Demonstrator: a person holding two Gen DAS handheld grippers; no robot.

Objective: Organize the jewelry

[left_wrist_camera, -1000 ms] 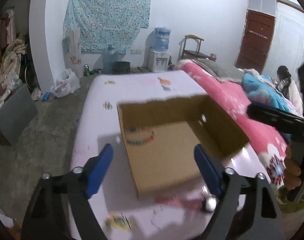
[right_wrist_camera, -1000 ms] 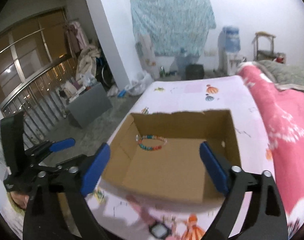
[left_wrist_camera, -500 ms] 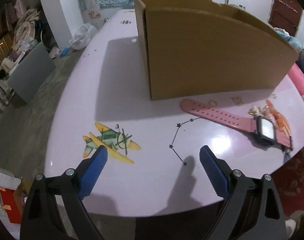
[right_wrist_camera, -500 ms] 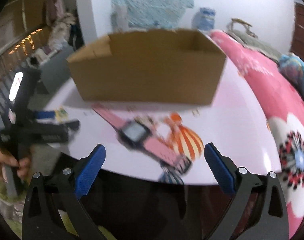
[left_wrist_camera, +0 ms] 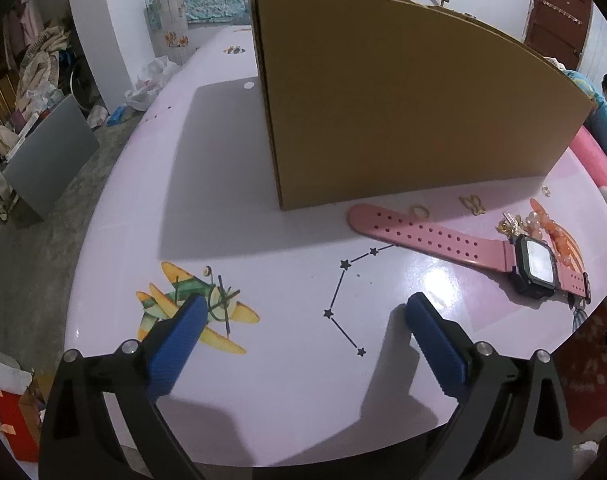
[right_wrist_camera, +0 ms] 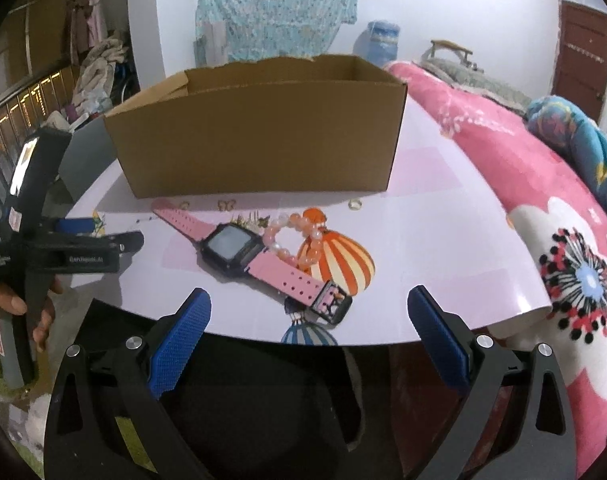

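Observation:
An open cardboard box (left_wrist_camera: 403, 92) (right_wrist_camera: 259, 136) stands on the pale pink table (left_wrist_camera: 263, 380) (right_wrist_camera: 435, 224). In front of it lie a pink-strapped watch (left_wrist_camera: 463, 246) (right_wrist_camera: 259, 254), a pink and orange bead bracelet (right_wrist_camera: 303, 234) (left_wrist_camera: 555, 236), a gold trinket (left_wrist_camera: 509, 222), a small ring (left_wrist_camera: 420, 211) (right_wrist_camera: 354, 204) and a butterfly charm (left_wrist_camera: 472, 205) (right_wrist_camera: 226, 204). My left gripper (left_wrist_camera: 303, 328) is open and empty, low over the table's near edge, left of the watch. My right gripper (right_wrist_camera: 309, 320) is open and empty, at the table edge just short of the watch buckle.
The left gripper body (right_wrist_camera: 43, 240) shows at the left of the right wrist view. A bed with a pink flowered quilt (right_wrist_camera: 543, 208) runs along the table's right side. Clutter and a grey panel (left_wrist_camera: 47, 156) stand on the floor to the left.
Both grippers have dropped from above the box to table level in front of it. The box's inside, with a bead bracelet in it, is now hidden behind its front wall.

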